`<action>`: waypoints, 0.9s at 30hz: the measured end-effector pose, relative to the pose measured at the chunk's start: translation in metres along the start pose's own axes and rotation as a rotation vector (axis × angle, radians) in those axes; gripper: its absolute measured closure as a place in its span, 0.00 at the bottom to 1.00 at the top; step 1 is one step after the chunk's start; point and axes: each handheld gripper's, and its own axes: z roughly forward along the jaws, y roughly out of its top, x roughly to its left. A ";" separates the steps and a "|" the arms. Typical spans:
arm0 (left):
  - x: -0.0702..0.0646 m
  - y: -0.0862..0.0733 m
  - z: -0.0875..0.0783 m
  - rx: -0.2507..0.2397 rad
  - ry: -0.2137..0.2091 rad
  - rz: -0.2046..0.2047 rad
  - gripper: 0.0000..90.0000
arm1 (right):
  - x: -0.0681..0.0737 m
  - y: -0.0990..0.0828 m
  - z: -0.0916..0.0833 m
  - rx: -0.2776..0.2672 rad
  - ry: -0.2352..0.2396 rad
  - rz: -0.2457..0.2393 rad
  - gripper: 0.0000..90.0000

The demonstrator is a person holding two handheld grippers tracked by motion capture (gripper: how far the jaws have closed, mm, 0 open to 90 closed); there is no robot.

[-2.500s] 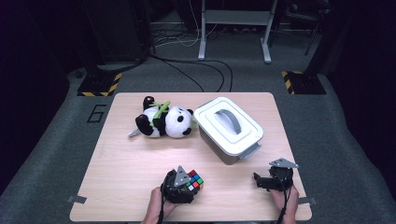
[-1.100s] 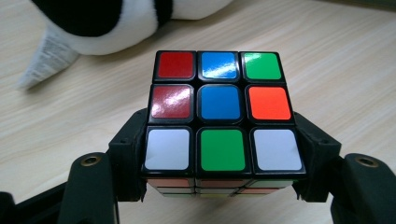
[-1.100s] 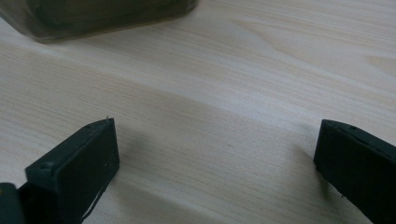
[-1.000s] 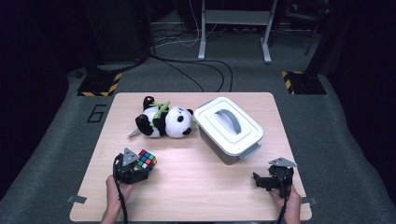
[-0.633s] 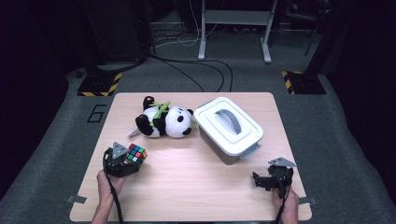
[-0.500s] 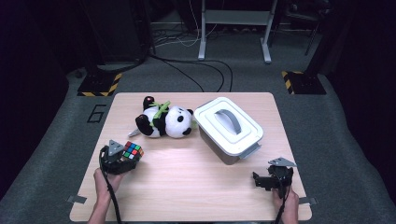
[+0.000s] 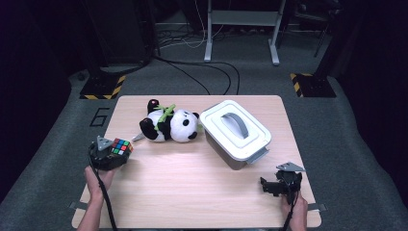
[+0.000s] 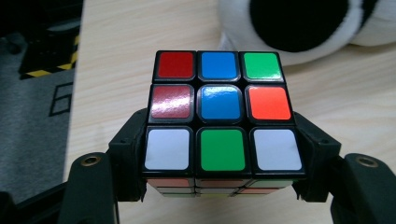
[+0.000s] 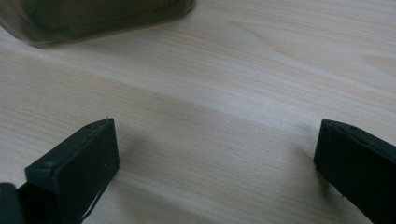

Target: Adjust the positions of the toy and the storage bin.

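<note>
From up high the wooden surface [image 7: 192, 192] carries a lidded white box [image 7: 235, 132], then a panda plush [image 7: 169, 125] left of it. The left hand-held gripper [image 7: 113, 155] clamps a puzzle cube [image 7: 121, 146] at the left edge — its own view shows the tiles [image 8: 219, 112] up close. The right hand-held gripper [image 7: 269, 186] sits spread wide, grasping nothing — bare wood between the jaws.

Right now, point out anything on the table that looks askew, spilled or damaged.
Nothing is spilled or broken. The panda plush lies tipped on its side rather than sitting up, and the lidded white box sits at an angle to the table edges. The Rubik's cube gripped in the left tongs is scrambled, its colours mixed.
</note>
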 end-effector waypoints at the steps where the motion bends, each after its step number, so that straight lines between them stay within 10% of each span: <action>1: 0.000 0.000 0.000 0.000 0.000 0.000 0.38 | 0.000 0.000 0.000 0.000 0.000 0.000 0.00; 16: 0.048 0.003 0.017 0.012 0.071 -0.077 0.38 | 0.000 0.000 0.000 0.000 -0.004 0.004 0.00; 27: 0.057 -0.008 0.030 0.055 0.063 -0.106 0.38 | 0.001 0.000 0.001 -0.001 -0.009 0.006 0.00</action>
